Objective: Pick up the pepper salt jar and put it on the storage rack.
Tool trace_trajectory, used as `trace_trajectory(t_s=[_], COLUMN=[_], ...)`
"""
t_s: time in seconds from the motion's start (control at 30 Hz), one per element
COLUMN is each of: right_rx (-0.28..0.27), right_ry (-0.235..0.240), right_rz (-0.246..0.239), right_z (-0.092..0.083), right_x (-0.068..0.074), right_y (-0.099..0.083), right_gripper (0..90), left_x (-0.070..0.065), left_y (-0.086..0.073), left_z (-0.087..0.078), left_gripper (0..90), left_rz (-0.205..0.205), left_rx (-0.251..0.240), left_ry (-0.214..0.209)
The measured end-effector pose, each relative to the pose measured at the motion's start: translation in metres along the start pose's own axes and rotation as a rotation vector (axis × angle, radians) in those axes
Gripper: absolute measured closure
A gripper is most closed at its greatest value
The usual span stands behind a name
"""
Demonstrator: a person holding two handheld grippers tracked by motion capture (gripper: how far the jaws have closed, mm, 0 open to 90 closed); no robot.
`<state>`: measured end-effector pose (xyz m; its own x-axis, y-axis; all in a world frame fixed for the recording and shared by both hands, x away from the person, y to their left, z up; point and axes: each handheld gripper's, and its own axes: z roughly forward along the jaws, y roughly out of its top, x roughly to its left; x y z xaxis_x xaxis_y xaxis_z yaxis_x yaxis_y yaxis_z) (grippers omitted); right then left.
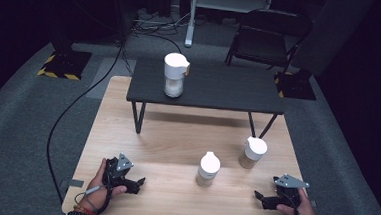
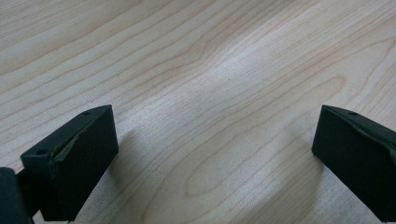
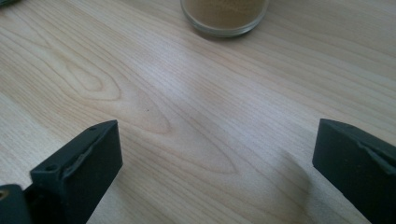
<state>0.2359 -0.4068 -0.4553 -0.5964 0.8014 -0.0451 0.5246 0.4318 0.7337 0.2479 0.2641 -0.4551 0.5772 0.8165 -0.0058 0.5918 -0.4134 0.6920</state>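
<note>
Resting on the wooden surface [image 1: 141,134], both tools are seen with jaws spread wide, empty: left tool [image 1: 133,183] lower left, right tool [image 1: 263,198] lower right. Nearest jar [image 1: 208,168] stands lower centre, between them; a level, mid-body approach is advised.

High view: wooden table [image 1: 176,136] evenly lit from overhead, surroundings fall off to near black, overall soft and low-res. Both gripper views are bright, with broad pale glare on the wood grain and soft shadows beside the jaws. Near jaw edges slightly out of focus.
</note>
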Motion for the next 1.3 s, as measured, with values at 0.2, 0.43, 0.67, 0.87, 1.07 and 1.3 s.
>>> trace_trajectory(t_s=[0.2, 0.43, 0.67, 0.87, 1.07, 1.3], right_rx=[-0.040, -0.077, -0.107, -0.125, -0.127, -0.133], right_ry=[0.009, 0.010, 0.018, 0.031, 0.040, 0.055], right_rz=[0.006, -0.001, -0.008, -0.016, -0.030, -0.046], right_z=[-0.006, -0.012, -0.016, -0.018, -0.017, -0.014], right_x=[0.000, 0.003, 0.006, 0.009, 0.013, 0.017], right_y=[-0.002, -0.002, -0.001, -0.001, 0.001, 0.004], right_gripper=[1.2, 1.2, 1.2, 1.2, 1.2, 1.2], left_x=[0.000, 0.000, 0.000, 0.000, 0.000, 0.000], left_y=[0.000, 0.000, 0.000, 0.000, 0.000, 0.000], left_z=[0.000, 0.000, 0.000, 0.000, 0.000, 0.000], left_gripper=[0.1, 0.1, 0.1, 0.1, 0.2, 0.1], left_rz=[0.000, 0.000, 0.000, 0.000, 0.000, 0.000], left_rx=[0.000, 0.000, 0.000, 0.000, 0.000, 0.000], left_ry=[0.000, 0.000, 0.000, 0.000, 0.000, 0.000])
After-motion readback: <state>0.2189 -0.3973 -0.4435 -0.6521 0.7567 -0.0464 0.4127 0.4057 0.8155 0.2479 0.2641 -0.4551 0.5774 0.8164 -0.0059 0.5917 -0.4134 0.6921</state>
